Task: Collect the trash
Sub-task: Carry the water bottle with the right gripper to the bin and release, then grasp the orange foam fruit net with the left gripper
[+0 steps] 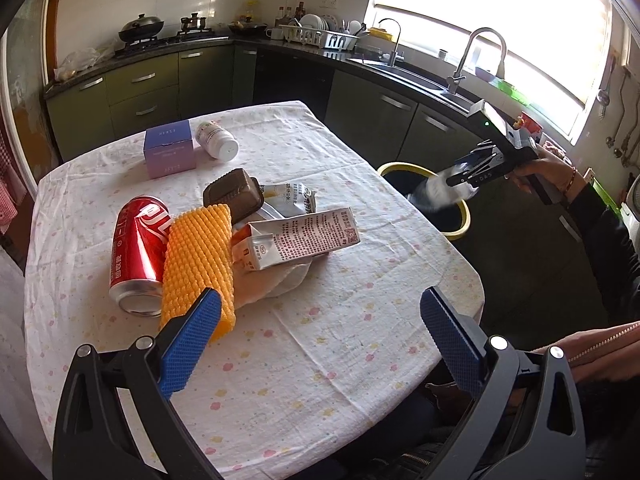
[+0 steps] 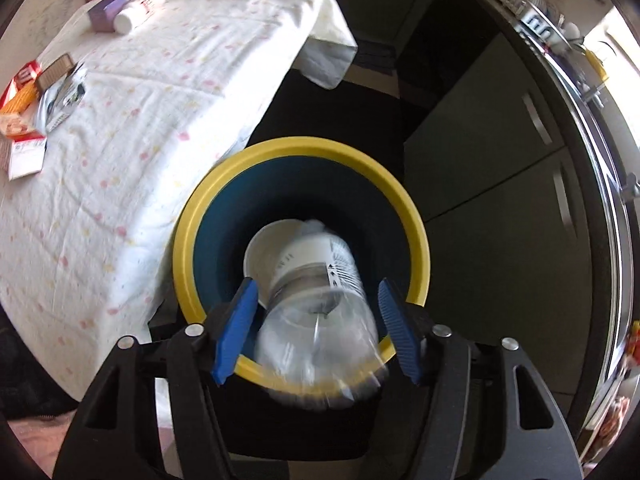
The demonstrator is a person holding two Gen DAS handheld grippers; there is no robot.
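Kitchen setting: green cabinets, a sink under a bright window, and a tabletop (image 1: 340, 344) covered by a white flowered cloth. A bin (image 2: 188, 240) with a yellow rim and dark blue inside stands on the floor just off the tabletop's right edge.

**Step in hand.** The step is the drop of 1 clear plastic bottle (image 2: 316, 304) into the bin. The right gripper (image 2: 316, 324) points steeply down over the bin mouth. Its jaws stand apart, with a visible gap on the right side of the bottle; the bottle is blurred and appears released rather than gripped. The left gripper (image 1: 324, 344) hovers over the tabletop's near edge, jaws wide and empty.

**Next move.** Judged from the scene, the bottle needs only to clear the pads and fall inside the rim. The right gripper should then return to the tabletop for another piece. The left gripper is nearest the orange foam net (image 1: 200, 264).

**Count on the tabletop.**
- 1 red can (image 1: 138, 252), lying on its side near the left edge
- 1 orange foam net, touching the can
- 1 brown plastic tray (image 1: 232, 196)
- 1 crumpled foil wrapper (image 1: 294, 198)
- 1 flattened carton (image 1: 298, 240)
- 1 purple box (image 1: 170, 152), toward the far edge
- 1 white pill bottle (image 1: 217, 139), beside the box

Whether the box and pill bottle are trash cannot be told.
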